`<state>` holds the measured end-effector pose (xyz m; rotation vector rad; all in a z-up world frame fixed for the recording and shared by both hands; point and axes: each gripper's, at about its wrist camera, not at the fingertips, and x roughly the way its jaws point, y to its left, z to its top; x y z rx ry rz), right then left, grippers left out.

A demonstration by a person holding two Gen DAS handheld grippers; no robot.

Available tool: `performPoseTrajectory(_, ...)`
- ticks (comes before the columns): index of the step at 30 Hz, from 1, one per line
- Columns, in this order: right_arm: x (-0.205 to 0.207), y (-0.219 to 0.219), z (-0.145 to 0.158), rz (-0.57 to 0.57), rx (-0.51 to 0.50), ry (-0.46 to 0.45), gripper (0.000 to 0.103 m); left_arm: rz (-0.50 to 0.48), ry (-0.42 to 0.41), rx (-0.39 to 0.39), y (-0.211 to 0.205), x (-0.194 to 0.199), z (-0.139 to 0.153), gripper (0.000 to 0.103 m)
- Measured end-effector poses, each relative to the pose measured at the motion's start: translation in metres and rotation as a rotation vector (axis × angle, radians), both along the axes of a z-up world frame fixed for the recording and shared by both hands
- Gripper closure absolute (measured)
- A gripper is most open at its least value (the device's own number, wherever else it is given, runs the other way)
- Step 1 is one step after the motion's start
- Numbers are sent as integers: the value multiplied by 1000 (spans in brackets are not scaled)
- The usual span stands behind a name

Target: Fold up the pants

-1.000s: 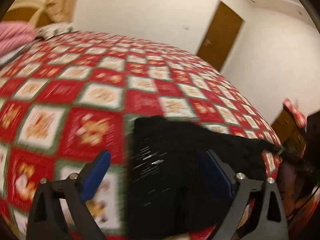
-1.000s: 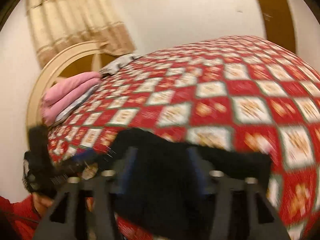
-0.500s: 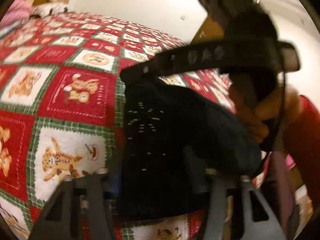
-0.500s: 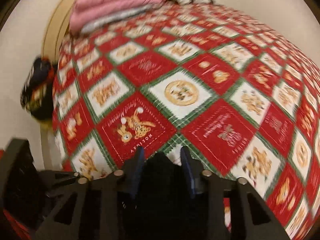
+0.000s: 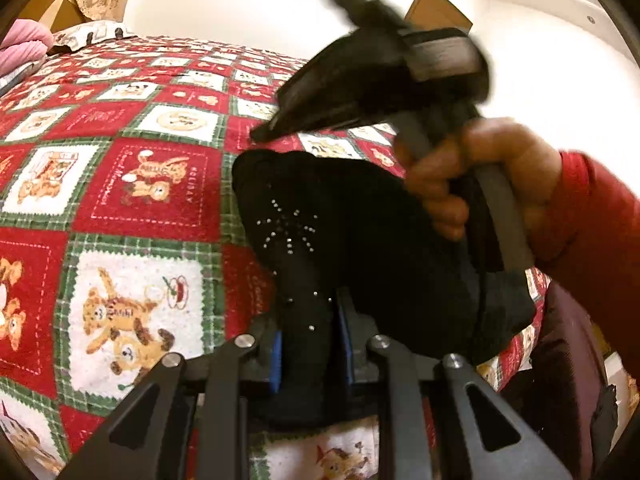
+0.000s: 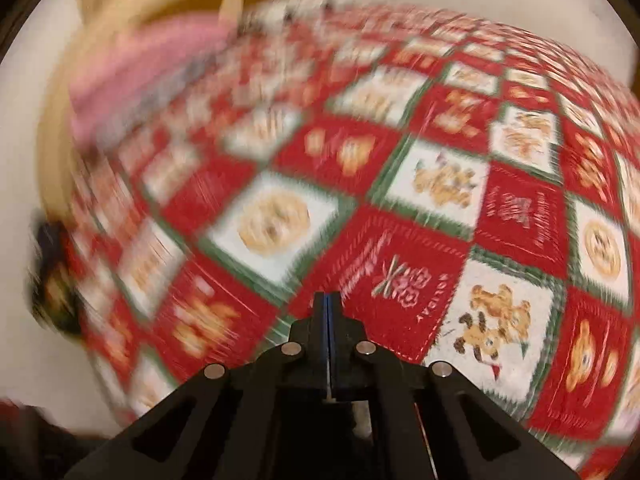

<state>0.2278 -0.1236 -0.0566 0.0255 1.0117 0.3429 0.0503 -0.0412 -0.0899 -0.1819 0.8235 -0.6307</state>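
The black pants (image 5: 344,220), with small silver studs, lie bunched near the bed's front edge in the left wrist view. My left gripper (image 5: 310,344) is shut on a fold of the pants between its blue pads. The right gripper's body (image 5: 384,76), held in a hand with a red sleeve, hovers above the pants. In the right wrist view my right gripper (image 6: 328,312) is shut with its pads pressed together and nothing between them, above the quilt. No pants show in that blurred view.
The bed carries a red, white and green holiday quilt (image 5: 132,184) with bear squares. Pink bedding (image 5: 20,48) and a patterned pillow (image 5: 88,34) lie at the headboard. A brown door (image 5: 436,10) stands in the far wall.
My left gripper has closed tighter on the pants fold. My right gripper has let go of the pants, shut empty and swung up over the quilt.
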Motion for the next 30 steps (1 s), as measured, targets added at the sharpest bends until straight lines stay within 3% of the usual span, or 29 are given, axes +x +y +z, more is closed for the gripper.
performPoseTrajectory(1, -15, -15, 17, -42, 81, -54, 102, -1, 1, 3, 2, 2, -1, 74)
performPoseTrajectory(3, -44, -33, 37, -82, 120, -115, 102, -3, 19, -19, 10, 5, -2, 72)
performPoseTrajectory(6, -89, -45, 51, -146, 52, -167, 102, 5, 25, -15, 10, 3, -1, 71)
performPoseTrajectory(9, -155, -75, 54, -222, 51, -203, 102, 19, -42, 62, 5, -3, 6, 66)
performPoseTrajectory(12, -225, -111, 32, -337, 23, -191, 102, 37, -54, 95, 4, -2, 7, 62)
performPoseTrajectory(15, -264, -145, -6, -440, 25, -77, 102, 49, -46, 140, -2, 0, 6, 59)
performPoseTrajectory(17, -289, -169, -23, -489, 163, -82, 102, 60, -67, 185, -4, 0, 9, 48)
performPoseTrajectory(18, -297, -174, -24, -506, 199, -89, 102, 78, -79, 214, -3, -1, 10, 40)
performPoseTrajectory(20, -306, -180, -18, -552, 246, -117, 102, 108, -78, 244, 2, -3, 12, 35)
performPoseTrajectory(23, -309, -169, 1, -549, 205, -192, 101, 161, -78, 266, 11, -7, 20, 34)
performPoseTrajectory(26, -312, -152, 19, -529, 178, -276, 101, 188, -115, 281, 14, -19, 32, 25)
performPoseTrajectory(30, -302, -132, 23, -512, 174, -282, 101, 172, -161, 292, 8, -28, 43, 24)
